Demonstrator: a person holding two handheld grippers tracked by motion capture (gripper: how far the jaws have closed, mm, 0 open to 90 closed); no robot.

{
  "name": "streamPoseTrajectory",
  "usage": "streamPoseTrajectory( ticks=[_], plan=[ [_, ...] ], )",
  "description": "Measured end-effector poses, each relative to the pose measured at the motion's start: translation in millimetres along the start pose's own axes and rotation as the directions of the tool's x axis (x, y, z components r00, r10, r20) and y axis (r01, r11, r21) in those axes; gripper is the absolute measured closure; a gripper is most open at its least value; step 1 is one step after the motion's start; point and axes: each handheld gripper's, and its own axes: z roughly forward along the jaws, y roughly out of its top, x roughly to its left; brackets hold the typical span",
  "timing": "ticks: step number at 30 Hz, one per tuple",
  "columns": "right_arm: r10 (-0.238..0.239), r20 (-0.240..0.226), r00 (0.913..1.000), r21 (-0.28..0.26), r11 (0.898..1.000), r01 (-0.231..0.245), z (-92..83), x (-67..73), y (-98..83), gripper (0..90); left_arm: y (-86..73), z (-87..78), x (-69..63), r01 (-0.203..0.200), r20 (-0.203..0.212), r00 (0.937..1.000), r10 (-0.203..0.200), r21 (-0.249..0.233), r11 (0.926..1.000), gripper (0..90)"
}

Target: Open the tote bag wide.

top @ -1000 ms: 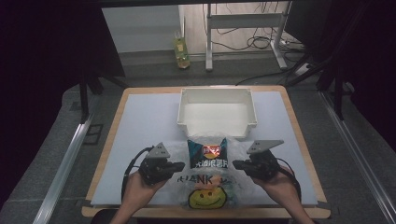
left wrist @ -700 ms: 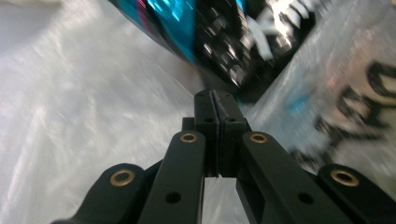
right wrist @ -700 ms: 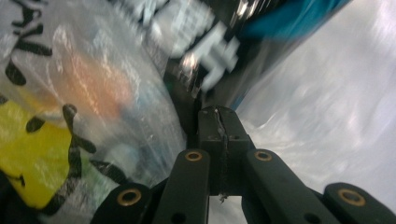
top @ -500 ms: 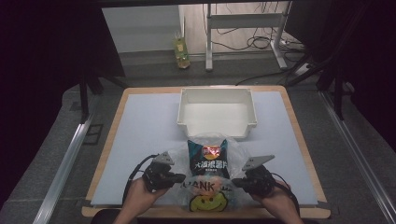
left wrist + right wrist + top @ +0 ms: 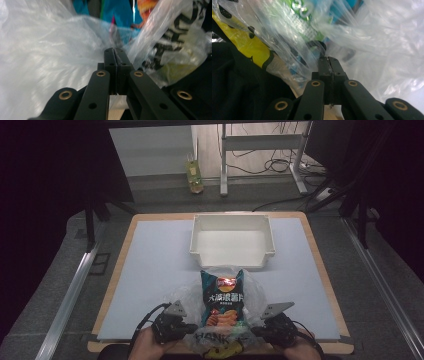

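Observation:
A clear plastic bag (image 5: 256, 296) with black lettering and a yellow smiley lies at the table's near edge. Inside it is a teal chip bag (image 5: 223, 296). My left gripper (image 5: 192, 328) is at the plastic bag's left side and my right gripper (image 5: 256, 331) at its right side. Each is shut on the film. In the left gripper view the jaws (image 5: 114, 53) are pressed together, with crinkled film (image 5: 50, 52) around them and the chip bag (image 5: 120, 12) behind. In the right gripper view the jaws (image 5: 328, 61) are shut at the film (image 5: 387, 37), beside the yellow print (image 5: 249, 47).
An empty white bin (image 5: 268, 237) stands behind the bag, toward the far side of the pale blue mat (image 5: 150, 270). A wooden table rim (image 5: 120, 245) frames the mat. A yellow-green bottle (image 5: 194, 172) and a metal stand (image 5: 260, 142) are on the floor beyond.
Both grippers have come down and toward the near edge, bringing the plastic bag with them. The bag now sits lower and farther from the white bin.

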Motion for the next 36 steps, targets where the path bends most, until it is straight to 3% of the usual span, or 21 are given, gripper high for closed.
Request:
streamPoseTrajectory(
  ticks=[8, 15, 26, 30, 33, 36],
  plan=[
    [0.014, 0.009, 0.9999, 0.006, 1.0, -0.015, -0.3, 3.0, -10.7, 89.2, -17.9, 4.6, -4.9, 0.006, -0.026, 0.9996, -0.005, 0.029, 0.9996, 89.1],
    [0.026, 0.028, 0.9993, 0.023, 0.999, -0.026, -4.5, 4.6, -18.0, 89.2, -26.0, 4.3, -8.3, 0.009, -0.042, 0.9991, -0.008, 0.027, 0.9996, 89.1],
    [0.058, 0.012, 0.9982, 0.044, 0.997, -0.059, -4.8, 2.2, -31.3, 89.3, -36.8, 2.3, -11.4, -0.003, -0.093, 0.9956, 0.007, 0.04, 0.9992, 89.1],
    [0.074, 0.003, 0.9972, 0.039, 0.996, -0.074, -5.5, 0.6, -36.4, 89.3, -37.6, 4.2, -11.9, -0.002, -0.09, 0.9959, 0.007, 0.055, 0.9985, 89.2],
    [0.066, 0.031, 0.9973, 0.071, 0.995, -0.068, -2.4, 3.0, -39.5, 89.2, -38.0, 5.6, -12.9, -0.003, -0.087, 0.9962, 0.009, 0.064, 0.998, 89.2],
    [0.071, 0.006, 0.9974, 0.048, 0.996, -0.071, -8.2, 5.5, -36.3, 89.2, -37.1, 5.9, -12.7, -0.002, -0.082, 0.9966, 0.007, 0.06, 0.9982, 89.1]
  ],
)
